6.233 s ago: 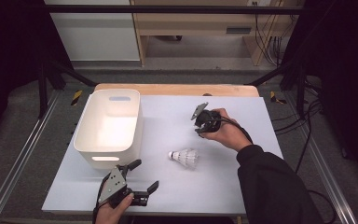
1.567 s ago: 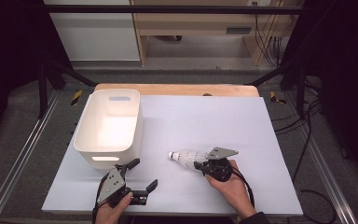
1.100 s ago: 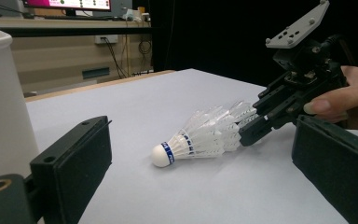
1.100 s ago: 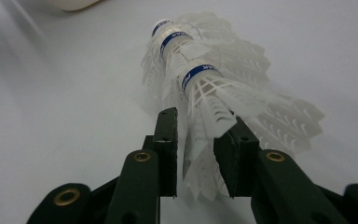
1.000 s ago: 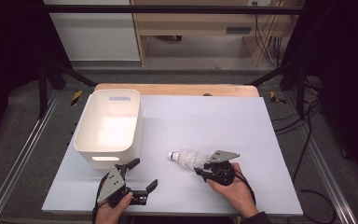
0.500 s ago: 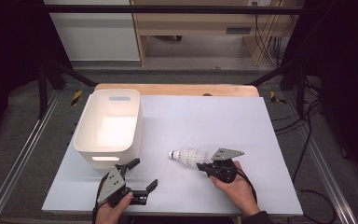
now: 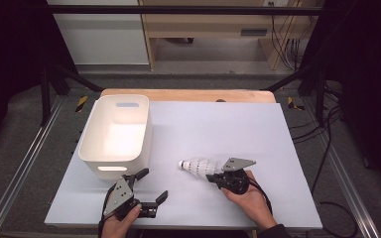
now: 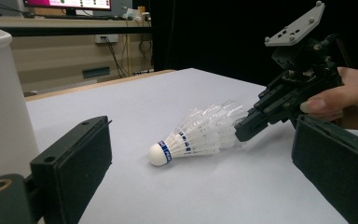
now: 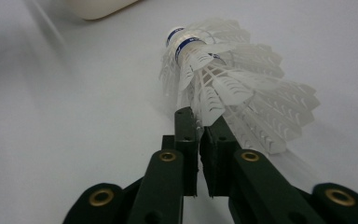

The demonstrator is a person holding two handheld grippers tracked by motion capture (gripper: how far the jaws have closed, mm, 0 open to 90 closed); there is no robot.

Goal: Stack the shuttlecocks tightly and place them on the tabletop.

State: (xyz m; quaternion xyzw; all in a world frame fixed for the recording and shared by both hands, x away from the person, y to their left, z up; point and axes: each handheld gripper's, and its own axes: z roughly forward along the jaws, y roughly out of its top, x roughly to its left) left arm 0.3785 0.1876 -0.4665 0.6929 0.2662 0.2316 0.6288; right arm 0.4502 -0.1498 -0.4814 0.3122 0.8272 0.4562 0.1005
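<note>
Tabletop layout seen from above
On the table (image 7: 258,124), a bin (image 7: 116,134) stands left; a shuttlecock (image 7: 198,166) lies right of it, between two grippers at the near edge.

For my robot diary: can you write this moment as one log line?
right claw: shut on shuttlecock skirt | shuttlecock: lying on table | left claw: open, idle | bin: empty

Feathery white plastic shuttlecock (image 7: 198,165), matt table (image 7: 238,129), smooth plastic bin (image 7: 99,148).

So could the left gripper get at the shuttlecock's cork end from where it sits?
Probably yes: the left gripper stands open, the shuttlecock lies straight ahead on bare table, and the right gripper pinches only its feather end.
</note>
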